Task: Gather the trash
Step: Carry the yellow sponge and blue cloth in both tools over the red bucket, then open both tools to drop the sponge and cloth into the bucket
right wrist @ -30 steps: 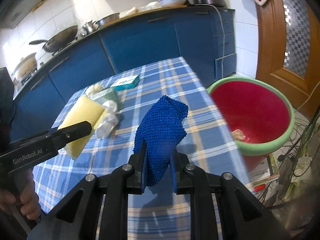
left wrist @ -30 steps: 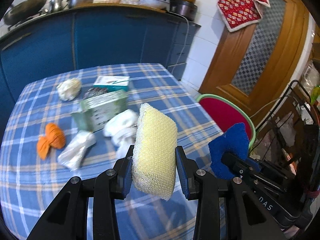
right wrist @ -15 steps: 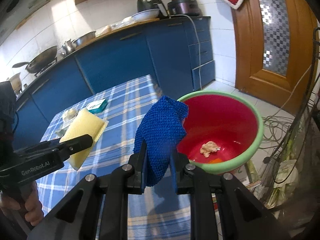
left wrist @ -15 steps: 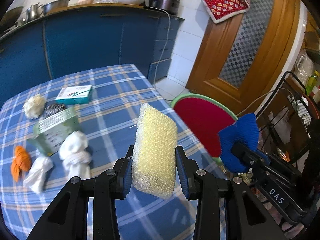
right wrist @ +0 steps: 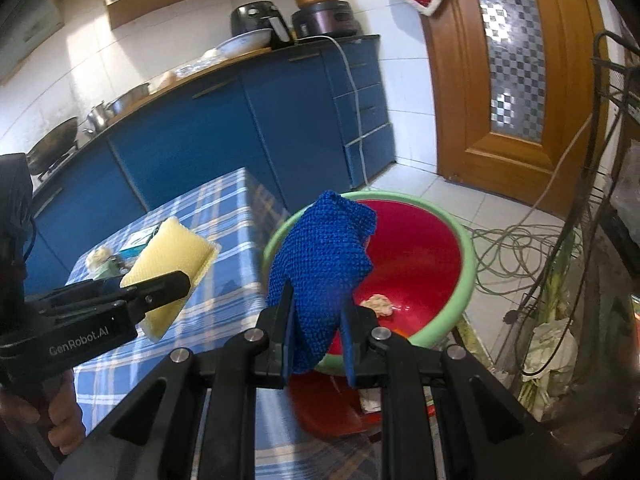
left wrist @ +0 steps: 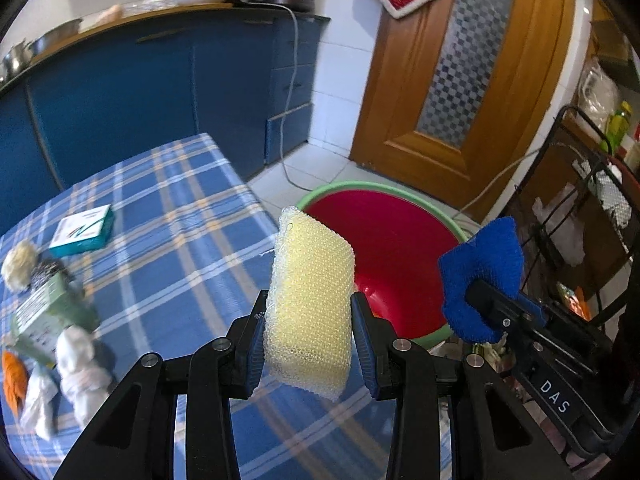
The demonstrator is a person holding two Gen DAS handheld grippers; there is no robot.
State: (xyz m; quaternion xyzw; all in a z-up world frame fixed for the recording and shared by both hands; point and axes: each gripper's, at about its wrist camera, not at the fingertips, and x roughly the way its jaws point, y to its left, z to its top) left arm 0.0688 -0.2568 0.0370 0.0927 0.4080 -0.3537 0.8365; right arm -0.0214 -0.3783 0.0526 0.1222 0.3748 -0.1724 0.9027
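Both grippers clamp trash: left gripper (left wrist: 308,344) yellow sponge (left wrist: 310,304), right gripper (right wrist: 316,340) blue cloth (right wrist: 320,268)

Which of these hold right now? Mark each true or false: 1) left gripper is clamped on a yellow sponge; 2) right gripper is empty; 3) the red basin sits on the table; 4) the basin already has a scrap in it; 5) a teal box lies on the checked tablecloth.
1) True: the left gripper is shut on the yellow sponge.
2) False: the right gripper is shut on a blue cloth.
3) False: the red basin stands beside the table's edge, lower than the tabletop.
4) True: a pale scrap lies inside.
5) True: the teal box lies on the tablecloth.
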